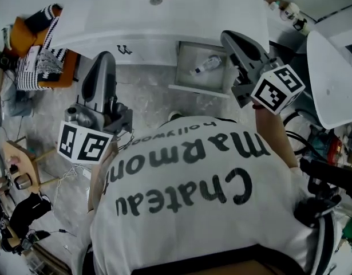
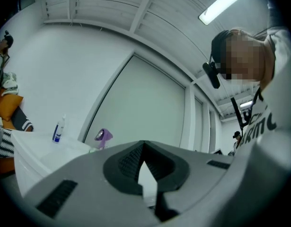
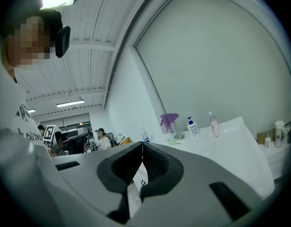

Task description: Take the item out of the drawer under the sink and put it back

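In the head view the drawer (image 1: 187, 76) under the white sink counter (image 1: 164, 22) stands pulled out. A small clear bottle (image 1: 206, 65) lies on its side inside. My right gripper (image 1: 230, 37) hovers over the drawer's right edge, just right of the bottle, jaws shut and empty. My left gripper (image 1: 105, 57) is well to the left of the drawer, in front of the cabinet face, also shut on nothing. Both gripper views look level across the counter, with the left gripper (image 2: 144, 143) and the right gripper (image 3: 142, 144) each closed tip to tip; neither shows the drawer.
An orange chair with striped cloth (image 1: 37, 53) stands at the left and a wooden stool (image 1: 22, 166) below it. A white rounded fixture (image 1: 331, 79) is at the right. On the counter stand a blue-labelled bottle (image 2: 58, 129), a purple item (image 3: 170, 120) and pump bottles (image 3: 193, 127).
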### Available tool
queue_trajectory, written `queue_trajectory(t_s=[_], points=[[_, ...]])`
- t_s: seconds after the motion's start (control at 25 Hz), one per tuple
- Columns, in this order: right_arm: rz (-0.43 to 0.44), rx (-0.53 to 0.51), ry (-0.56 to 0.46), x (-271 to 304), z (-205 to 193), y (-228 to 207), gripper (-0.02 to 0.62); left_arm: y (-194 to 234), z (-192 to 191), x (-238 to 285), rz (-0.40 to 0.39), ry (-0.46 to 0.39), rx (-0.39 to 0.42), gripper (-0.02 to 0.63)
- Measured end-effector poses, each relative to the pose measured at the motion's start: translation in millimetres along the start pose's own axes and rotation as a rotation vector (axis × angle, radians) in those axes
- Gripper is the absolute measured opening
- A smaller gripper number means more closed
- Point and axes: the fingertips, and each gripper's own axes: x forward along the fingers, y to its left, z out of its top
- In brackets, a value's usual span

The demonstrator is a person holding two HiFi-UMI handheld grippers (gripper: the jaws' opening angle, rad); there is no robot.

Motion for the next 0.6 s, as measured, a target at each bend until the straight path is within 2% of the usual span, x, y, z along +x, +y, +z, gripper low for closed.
queue_trajectory(t_s=[0.24,0.48,0.6], points=[[-0.061,0.005,-0.031,18,-10,4,0.011,36,-8,-1,-0.023,0.026,-0.008,0.011],[-0.076,0.009,0.009,28,-33,11,0.011,51,-20,-8,0.001,0.05,0.066,0.009],[-0.095,0.005,0.032,36,-37,13,0.011,62,-24,-14,0.012,0.061,0.054,0.009]])
